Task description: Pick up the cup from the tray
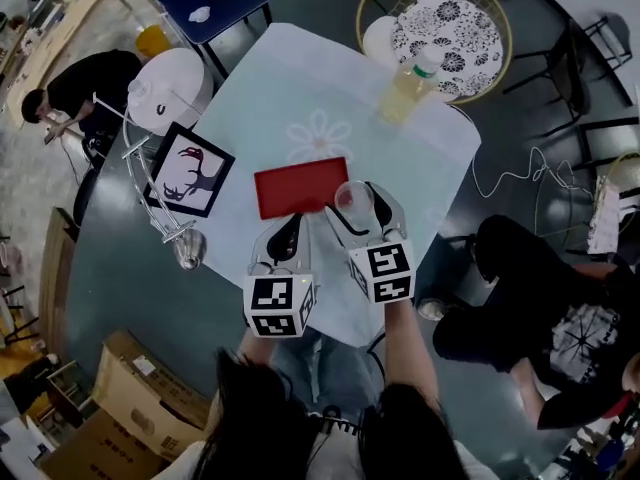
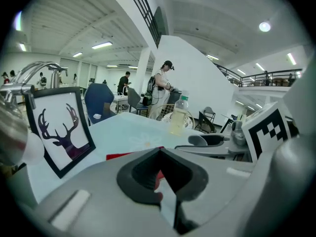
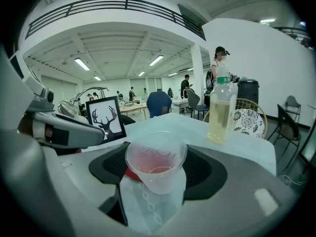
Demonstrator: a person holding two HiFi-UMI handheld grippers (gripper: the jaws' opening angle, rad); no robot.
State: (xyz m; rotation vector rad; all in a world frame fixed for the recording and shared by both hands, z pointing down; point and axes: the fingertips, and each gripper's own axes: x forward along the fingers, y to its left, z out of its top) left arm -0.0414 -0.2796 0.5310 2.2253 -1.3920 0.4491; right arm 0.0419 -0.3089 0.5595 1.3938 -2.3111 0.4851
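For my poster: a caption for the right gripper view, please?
Right gripper holds a clear cup; a bottle stands behind.

The right tool [image 3: 158, 176] grips a clear cup [image 3: 156, 158] upright over the pale counter [image 3: 170, 123], a bottle [image 3: 221, 110] standing beyond.

From the left tongs [image 2: 160, 174], the red tray [image 2: 118, 156] is almost wholly hidden behind their grey body — only a strip and a glimpse through the notch show. From the right tongs [image 3: 157, 169] it is a red sliver behind the cup [image 3: 155, 157], whose lower wall sinks out of sight between the jaws. The metal rack [image 2: 42, 65] is blurred and cut by the left edge; the bottle [image 3: 220, 112] has a label too small to read.
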